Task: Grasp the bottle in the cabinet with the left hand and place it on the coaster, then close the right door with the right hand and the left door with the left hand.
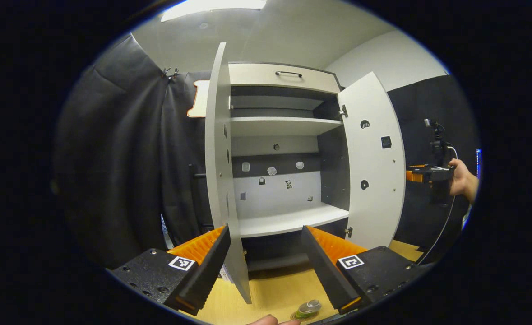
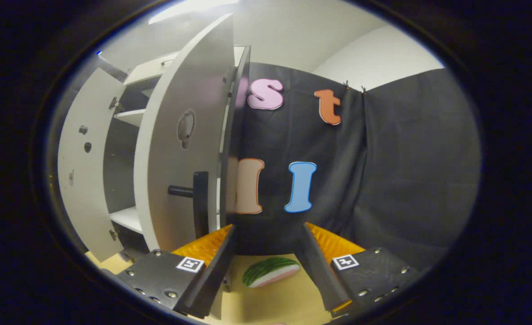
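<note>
The cabinet (image 1: 284,74) stands with both doors swung wide and its shelves (image 1: 288,219) bare. In the left gripper view the left door (image 1: 218,149) shows edge-on, just beyond my left gripper (image 1: 265,228), which is open and holds nothing. Low at the frame's bottom, the bottle (image 1: 308,308) stands on the wooden table (image 1: 270,289), seen from above, apparently on a round coaster (image 1: 298,316). The right door (image 1: 372,158) hangs open; past it a hand holds the right gripper (image 1: 421,174). In the right gripper view my right gripper (image 2: 269,225) is open beside the right door (image 2: 175,149), near its dark handle (image 2: 193,194).
A toy watermelon slice (image 2: 270,271) lies on the table between the right gripper's fingers. Black cloth (image 2: 383,180) walls the booth behind and to both sides. A camera stand (image 1: 437,140) rises at the far right. The left door's inner face (image 2: 80,167) shows far left.
</note>
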A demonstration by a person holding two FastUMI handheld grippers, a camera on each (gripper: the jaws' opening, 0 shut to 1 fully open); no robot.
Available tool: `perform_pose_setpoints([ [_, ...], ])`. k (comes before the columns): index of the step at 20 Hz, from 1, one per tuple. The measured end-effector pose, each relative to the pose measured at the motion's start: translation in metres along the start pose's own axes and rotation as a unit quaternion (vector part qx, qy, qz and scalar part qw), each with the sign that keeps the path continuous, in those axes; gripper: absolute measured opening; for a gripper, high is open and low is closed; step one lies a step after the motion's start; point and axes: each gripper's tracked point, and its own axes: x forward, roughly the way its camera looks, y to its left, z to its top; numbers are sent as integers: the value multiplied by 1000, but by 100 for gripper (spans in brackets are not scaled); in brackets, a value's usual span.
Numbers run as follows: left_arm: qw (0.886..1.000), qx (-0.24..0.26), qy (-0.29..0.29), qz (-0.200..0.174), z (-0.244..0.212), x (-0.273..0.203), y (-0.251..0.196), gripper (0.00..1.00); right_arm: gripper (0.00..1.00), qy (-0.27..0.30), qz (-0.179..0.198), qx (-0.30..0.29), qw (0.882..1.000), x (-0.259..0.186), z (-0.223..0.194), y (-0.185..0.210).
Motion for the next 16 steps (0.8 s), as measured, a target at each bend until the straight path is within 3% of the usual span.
perform_pose_setpoints([
  [7,999,-45,12,-7,-5,3,8,99,88,9,-5,4,1000,-7,0,6],
  [8,999,-49,15,-13,-6,4,8,98,84,12,-2,9,1000,-7,-2,9],
  [13,998,-59,20,-30,-2,10,9,99,91,19,41,15,999,-12,-1,47],
  [16,998,-61,14,-31,3,8,14,99,88,22,53,27,998,-14,-3,70],
])
